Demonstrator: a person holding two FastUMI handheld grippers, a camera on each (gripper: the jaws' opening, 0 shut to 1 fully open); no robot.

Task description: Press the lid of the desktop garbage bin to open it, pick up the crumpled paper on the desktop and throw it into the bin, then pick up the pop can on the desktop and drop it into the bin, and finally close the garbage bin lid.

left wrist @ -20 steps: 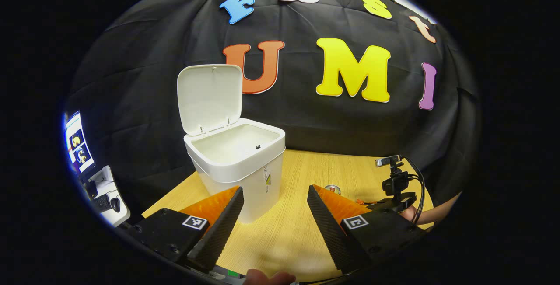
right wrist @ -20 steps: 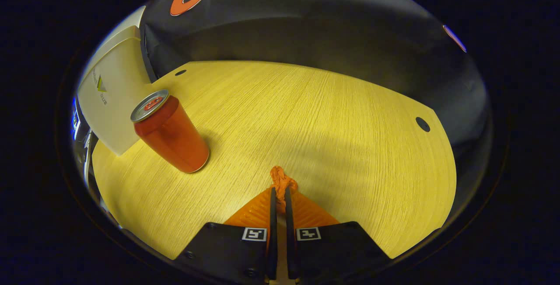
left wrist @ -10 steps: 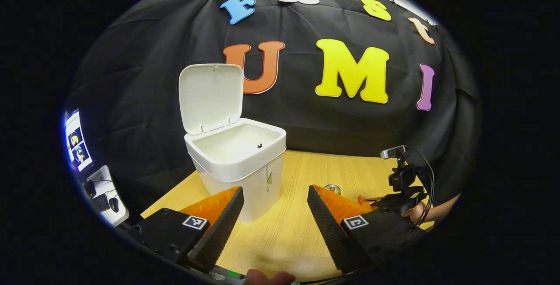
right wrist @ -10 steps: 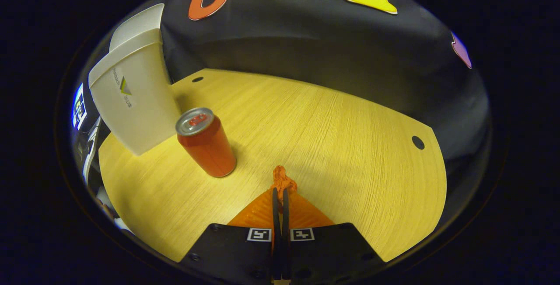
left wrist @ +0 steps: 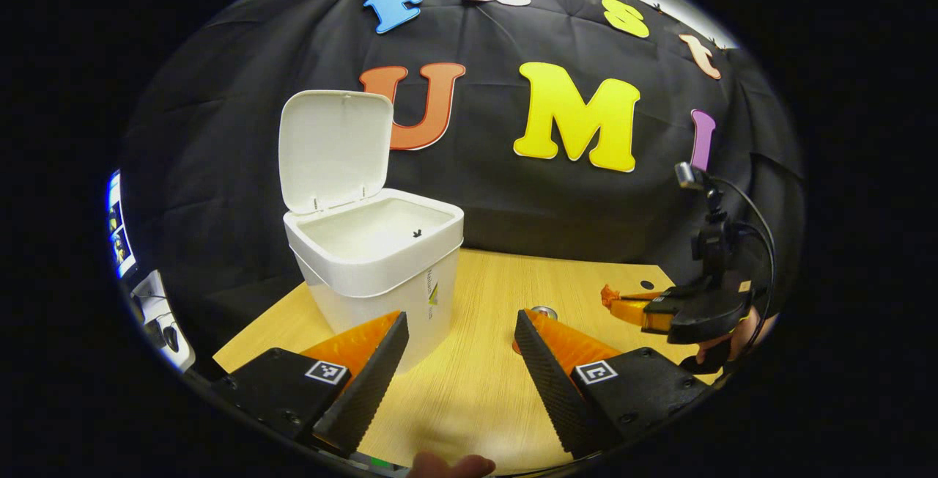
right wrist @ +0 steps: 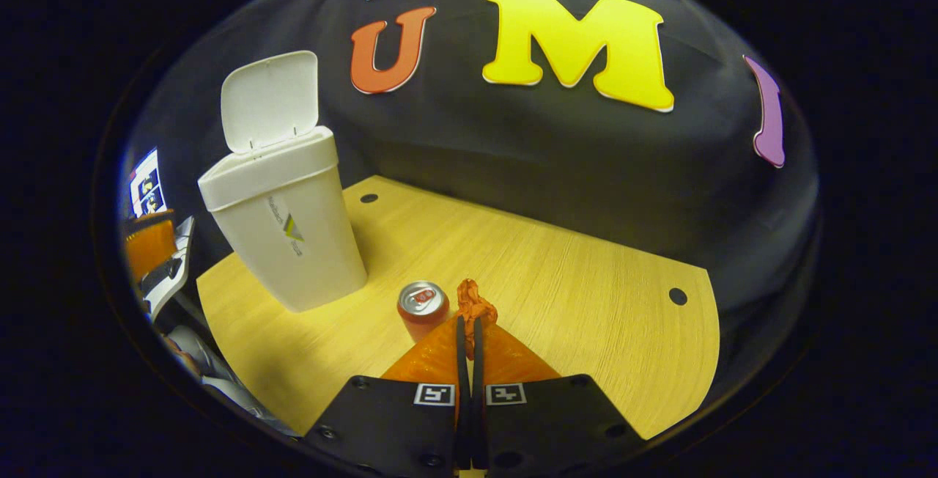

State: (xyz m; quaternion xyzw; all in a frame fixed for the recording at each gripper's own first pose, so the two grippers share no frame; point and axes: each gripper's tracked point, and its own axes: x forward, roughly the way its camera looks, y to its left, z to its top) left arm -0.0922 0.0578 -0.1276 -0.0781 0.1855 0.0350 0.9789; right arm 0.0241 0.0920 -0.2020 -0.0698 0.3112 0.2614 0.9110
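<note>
- Garbage bin (left wrist: 381, 273) stands at the left of the desk (left wrist: 484, 390) in the left gripper view, its lid (left wrist: 333, 148) tipped up and back; we see the inside bare and white
- Our left gripper (left wrist: 458, 331) hangs low before the bin, jaws spread wide with nothing between them
- Pop can (right wrist: 422, 309) stands upright on the desk in the right gripper view, right of the bin and apart from it; we see its top just past the left gripper's right finger too
- Our right gripper (right wrist: 469, 328) is raised above the desk, jaws pressed together on the crumpled paper (right wrist: 474, 303), which sticks out past the tips, just right of the can
</note>
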